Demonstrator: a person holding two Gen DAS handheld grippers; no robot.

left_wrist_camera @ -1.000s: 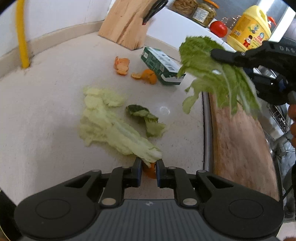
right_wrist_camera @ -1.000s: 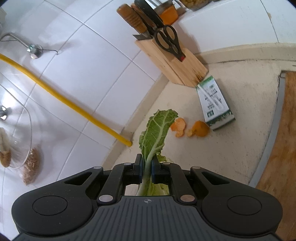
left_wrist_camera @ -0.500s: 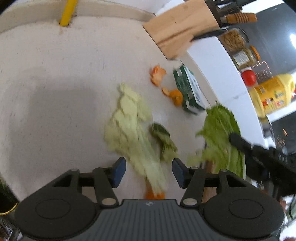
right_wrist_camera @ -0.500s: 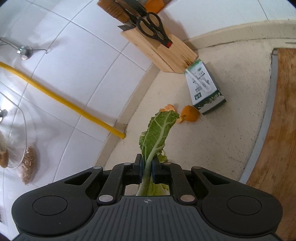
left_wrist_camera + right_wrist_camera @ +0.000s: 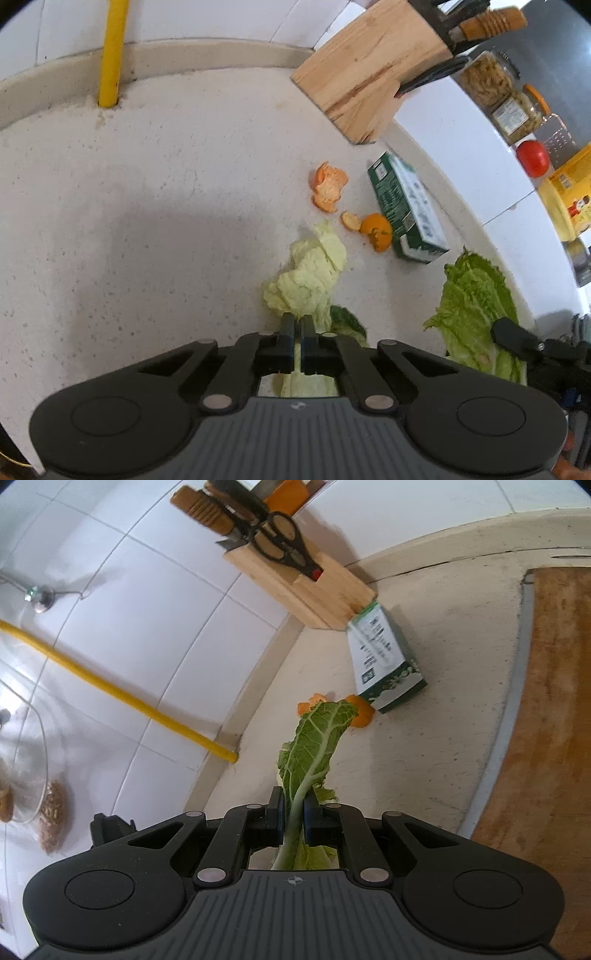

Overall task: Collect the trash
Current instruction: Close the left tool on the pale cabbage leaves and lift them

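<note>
Both pairs of jaws were clamped on cabbage. On the left gripper [image 5: 297, 334] the jaws had just been closing, and they now pinched the stalk end of the pale leaf [image 5: 310, 273], with almost no gap between them. On the right gripper [image 5: 293, 814] the jaws were squeezed on the white stalk of the green leaf [image 5: 317, 738].

Two bits of trash were in hand, but neither had gone anywhere. No bin showed in either view. Out past the tip of the pale leaf lay the orange peels [image 5: 328, 186], and the green carton [image 5: 404, 206] lay just to the right of them. A small dark leaf scrap [image 5: 347, 323] sat right beside the left jaws, on their right. So I think most of the picking up was not done yet.

The pale leaf ran long and straight out from the left jaws, stalk at the jaws and frilly end far away, near the peels. It seemed to rest on the counter [image 5: 147, 221]. The green leaf also ran lengthwise out from the right jaws. Its stalk went back under the gripper, and its leafy tip stuck out ahead and curled a bit to the right, toward the carton.
</note>
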